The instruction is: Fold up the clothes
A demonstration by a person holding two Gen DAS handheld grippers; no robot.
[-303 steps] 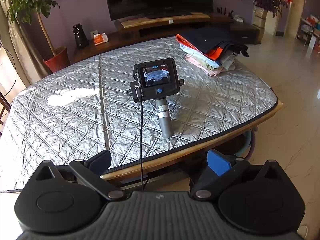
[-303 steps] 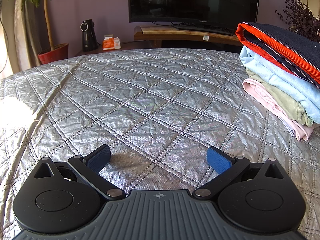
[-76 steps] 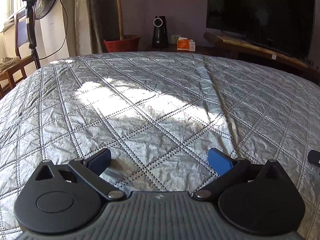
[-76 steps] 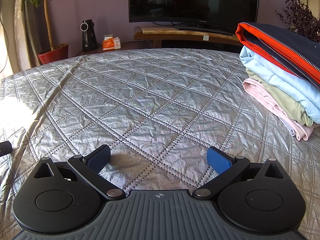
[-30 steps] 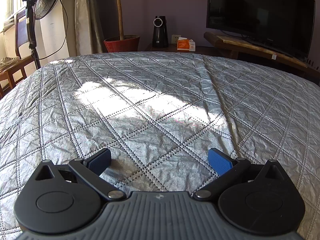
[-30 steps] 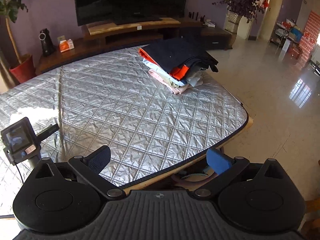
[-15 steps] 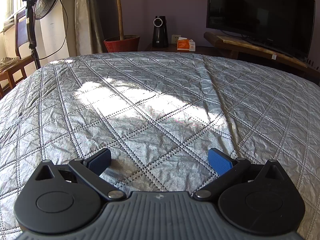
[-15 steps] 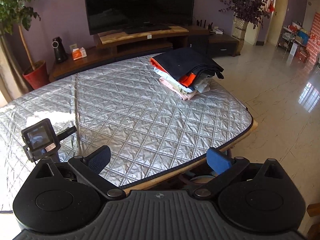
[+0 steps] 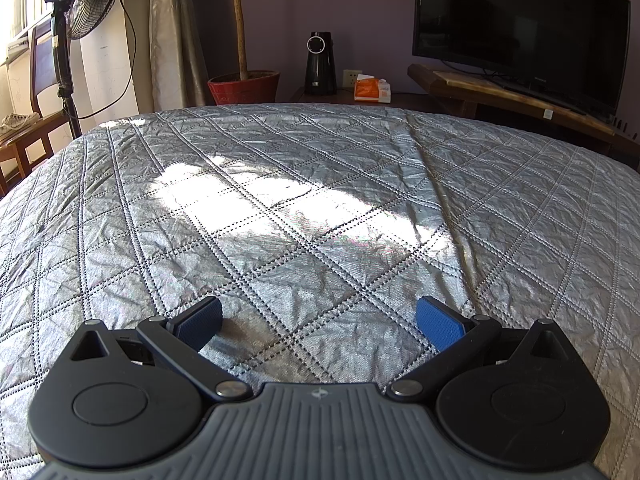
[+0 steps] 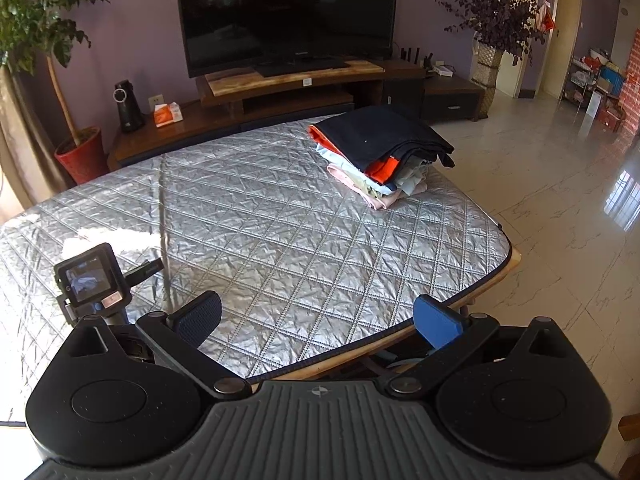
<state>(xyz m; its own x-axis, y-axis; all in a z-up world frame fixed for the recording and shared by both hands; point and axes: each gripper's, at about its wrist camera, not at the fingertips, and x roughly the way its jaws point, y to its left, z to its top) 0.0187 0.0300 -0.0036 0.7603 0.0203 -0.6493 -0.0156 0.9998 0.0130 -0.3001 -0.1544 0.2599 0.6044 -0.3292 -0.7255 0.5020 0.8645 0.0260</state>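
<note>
Both the left tongs [image 9: 320,320] and right tongs [image 10: 318,316] gape wide, empty. The clothes stack [image 10: 380,156], upper centre, looks soft, floppy; pinch a top garment's edge.

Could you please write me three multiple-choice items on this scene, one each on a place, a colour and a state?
1. Where on the quilted silver cover does the stack of folded clothes lie?
A. in the middle
B. at the far right corner
C. by the near edge

2. What colour is the top garment of the stack?
A. dark navy
B. pink
C. white

3. How do the fingers of the right tool stand?
A. shut on a shirt
B. shut, empty
C. open, empty

Answers: 1 B, the stack sits near the television stand end, on the right. 2 A, navy lies over orange, light blue and pink layers. 3 C, the blue pads stand wide apart with nothing between.
</note>
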